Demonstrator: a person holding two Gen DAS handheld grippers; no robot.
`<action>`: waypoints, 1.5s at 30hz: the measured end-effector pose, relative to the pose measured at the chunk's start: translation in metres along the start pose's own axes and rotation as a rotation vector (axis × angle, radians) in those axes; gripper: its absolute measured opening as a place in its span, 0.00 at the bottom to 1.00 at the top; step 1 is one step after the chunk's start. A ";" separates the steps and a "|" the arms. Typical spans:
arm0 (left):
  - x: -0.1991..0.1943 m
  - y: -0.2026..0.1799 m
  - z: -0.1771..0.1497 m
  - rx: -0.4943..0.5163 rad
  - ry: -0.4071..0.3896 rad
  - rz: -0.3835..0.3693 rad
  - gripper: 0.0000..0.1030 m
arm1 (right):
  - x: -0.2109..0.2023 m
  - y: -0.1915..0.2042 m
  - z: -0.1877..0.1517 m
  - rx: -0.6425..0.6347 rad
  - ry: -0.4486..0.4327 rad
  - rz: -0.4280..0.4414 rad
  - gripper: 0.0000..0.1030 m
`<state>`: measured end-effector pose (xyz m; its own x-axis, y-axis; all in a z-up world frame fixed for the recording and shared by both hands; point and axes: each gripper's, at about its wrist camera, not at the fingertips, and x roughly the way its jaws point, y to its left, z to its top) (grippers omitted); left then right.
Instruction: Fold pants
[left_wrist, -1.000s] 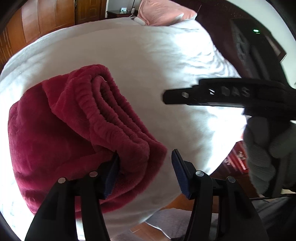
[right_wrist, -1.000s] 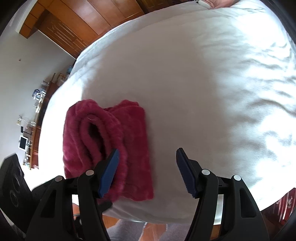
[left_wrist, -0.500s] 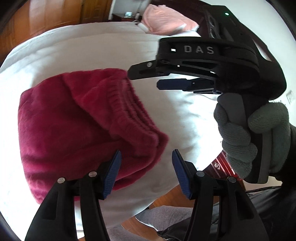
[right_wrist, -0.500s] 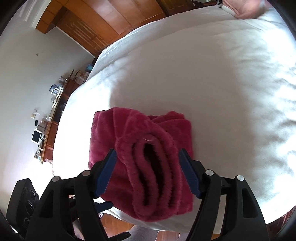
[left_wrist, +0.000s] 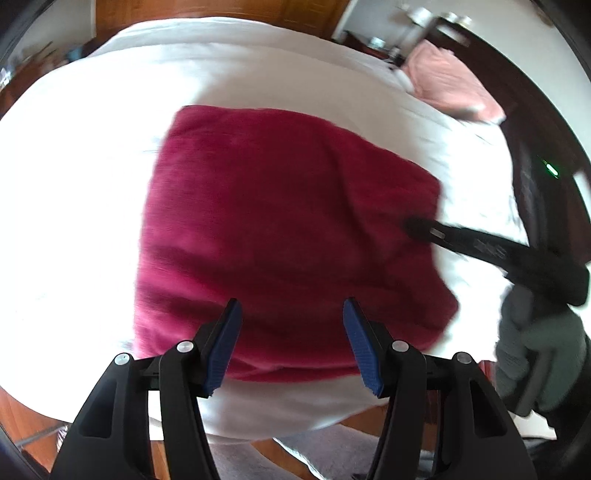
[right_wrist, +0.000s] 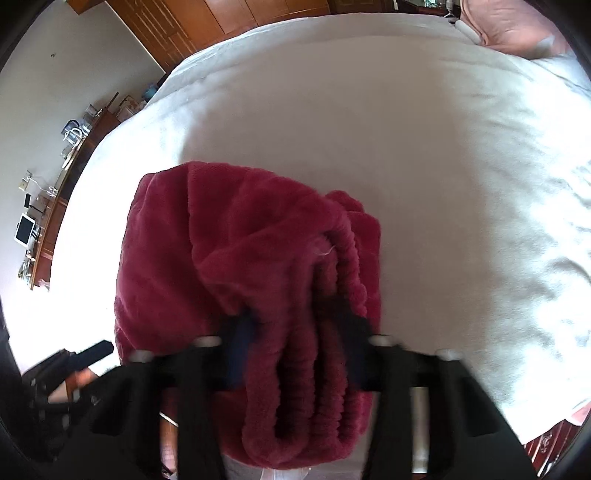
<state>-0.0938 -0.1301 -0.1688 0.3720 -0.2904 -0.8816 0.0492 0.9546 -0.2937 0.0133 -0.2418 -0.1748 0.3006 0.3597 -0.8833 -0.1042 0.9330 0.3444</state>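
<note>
A white bed (right_wrist: 424, 129) filled both views. A pink pillow (left_wrist: 448, 81) lay at its far end beside a dark headboard (left_wrist: 532, 122). Wooden wardrobe doors (right_wrist: 207, 22) stood behind, and a cluttered wooden dresser (right_wrist: 48, 221) lined the white wall.

Crimson pants (left_wrist: 288, 229), white bedspread (right_wrist: 406, 129)

Motion blur smears the right hand-held gripper (right_wrist: 295, 354), its fingertips buried in the pants' (right_wrist: 258, 280) folded waistband.
</note>
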 end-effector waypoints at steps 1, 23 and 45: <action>0.001 0.003 0.000 -0.005 -0.002 0.007 0.56 | -0.001 -0.002 0.000 0.003 -0.006 -0.015 0.22; 0.039 0.016 -0.024 0.099 0.118 0.067 0.61 | -0.037 0.019 -0.017 -0.134 -0.172 -0.158 0.44; 0.035 0.019 -0.024 0.112 0.122 0.067 0.61 | 0.072 0.027 0.030 -0.156 -0.004 -0.118 0.43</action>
<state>-0.1021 -0.1234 -0.2144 0.2634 -0.2253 -0.9380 0.1336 0.9715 -0.1958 0.0602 -0.1907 -0.2193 0.3234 0.2478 -0.9132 -0.2134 0.9593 0.1848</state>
